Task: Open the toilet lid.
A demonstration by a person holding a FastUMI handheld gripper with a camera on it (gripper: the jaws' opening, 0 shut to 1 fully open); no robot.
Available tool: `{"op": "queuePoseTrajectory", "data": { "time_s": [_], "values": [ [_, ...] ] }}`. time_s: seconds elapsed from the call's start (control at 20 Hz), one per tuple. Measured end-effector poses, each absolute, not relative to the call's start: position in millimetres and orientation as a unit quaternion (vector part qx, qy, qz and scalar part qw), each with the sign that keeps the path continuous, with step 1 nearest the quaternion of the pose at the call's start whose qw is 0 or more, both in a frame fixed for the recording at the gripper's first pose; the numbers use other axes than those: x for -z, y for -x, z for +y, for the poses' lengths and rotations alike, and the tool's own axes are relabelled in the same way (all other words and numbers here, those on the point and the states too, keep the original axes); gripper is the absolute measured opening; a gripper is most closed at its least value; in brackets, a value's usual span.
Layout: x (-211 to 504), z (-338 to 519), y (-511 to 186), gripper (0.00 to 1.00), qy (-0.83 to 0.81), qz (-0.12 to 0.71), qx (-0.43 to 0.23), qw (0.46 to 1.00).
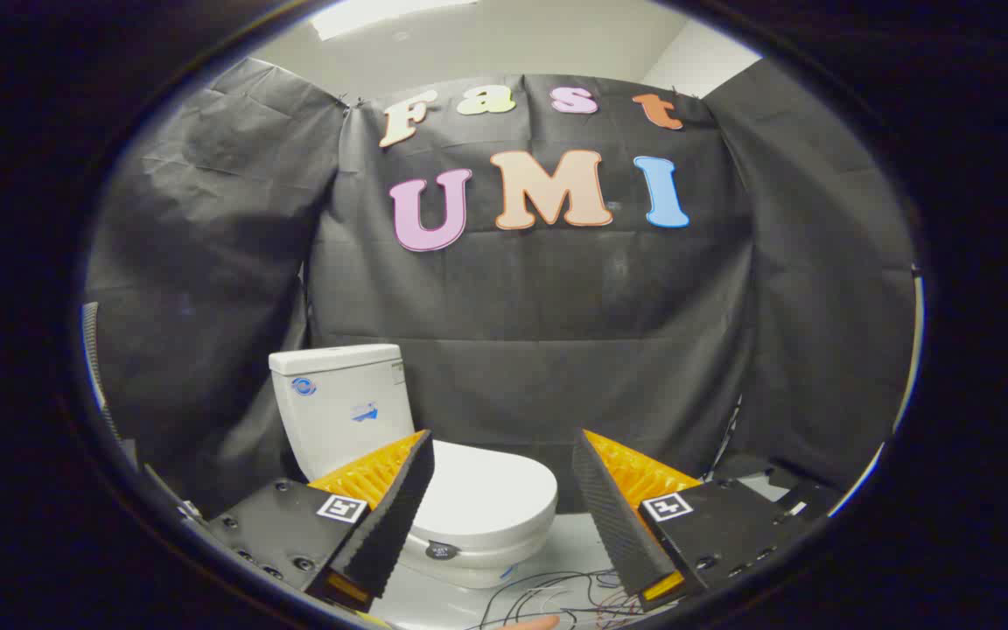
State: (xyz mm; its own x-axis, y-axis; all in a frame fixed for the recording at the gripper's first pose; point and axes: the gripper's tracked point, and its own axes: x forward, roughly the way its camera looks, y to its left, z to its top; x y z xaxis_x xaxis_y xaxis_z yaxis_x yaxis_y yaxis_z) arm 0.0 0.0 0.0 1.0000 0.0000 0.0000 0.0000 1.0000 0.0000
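A white toilet stands ahead and to the left, with its tank (342, 402) against the black cloth wall. Its lid (491, 494) lies flat and closed over the bowl, the front rim pointing to the right. My gripper (504, 455) is open and holds nothing. The left finger (390, 516) overlaps the lid's left part in the view, while the right finger (613, 512) stands to the right of the toilet. The lid's front half lies in the gap between the fingers, some way beyond them.
Black cloth walls close the booth behind and on both sides. Thin loose wires (556, 591) lie on the pale floor (578, 534) below the toilet's front. Dark equipment (775, 481) sits at the right wall's foot.
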Motion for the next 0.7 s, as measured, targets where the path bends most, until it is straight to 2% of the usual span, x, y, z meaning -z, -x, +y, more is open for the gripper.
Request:
{"op": "queuePoseTrajectory", "data": {
  "time_s": [0.7],
  "values": [
    [-0.2,-0.8,0.2,0.98,0.000,0.000,0.001,1.000]
  ]
}}
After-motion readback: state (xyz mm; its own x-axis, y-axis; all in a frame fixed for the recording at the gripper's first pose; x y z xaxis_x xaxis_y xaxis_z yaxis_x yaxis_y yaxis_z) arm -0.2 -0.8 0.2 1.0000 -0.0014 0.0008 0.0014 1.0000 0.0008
